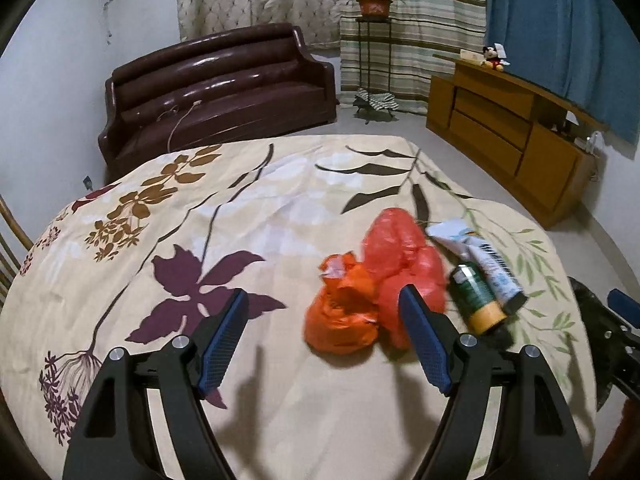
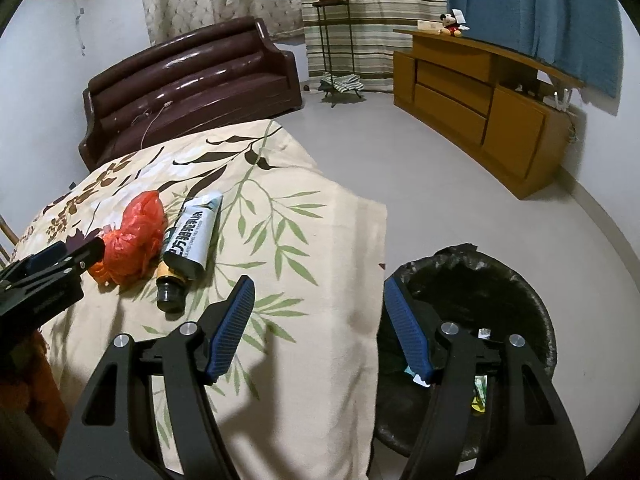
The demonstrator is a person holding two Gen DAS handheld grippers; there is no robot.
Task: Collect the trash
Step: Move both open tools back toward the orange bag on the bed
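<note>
A crumpled red-orange plastic bag (image 1: pixel 384 276) lies on the floral cloth-covered table (image 1: pixel 240 216). Beside it on the right lie a white squeeze tube (image 1: pixel 484 260) and a green bottle with a yellow band (image 1: pixel 478 300). My left gripper (image 1: pixel 324 308) is open and empty, hovering just short of the bag. In the right wrist view the bag (image 2: pixel 132 236), tube (image 2: pixel 192 236) and bottle (image 2: pixel 170 286) lie at left, with the left gripper (image 2: pixel 60 256) beside the bag. My right gripper (image 2: pixel 318 292) is open and empty over the table's right edge, next to a black-lined trash bin (image 2: pixel 500 280) holding scraps.
A dark brown leather sofa (image 1: pixel 216 88) stands beyond the table. A wooden cabinet (image 2: pixel 476 100) lines the right wall, with a plant stand (image 2: pixel 332 40) at the back. Bare floor (image 2: pixel 400 148) lies between table and cabinet. A chair back (image 1: pixel 10 240) shows at far left.
</note>
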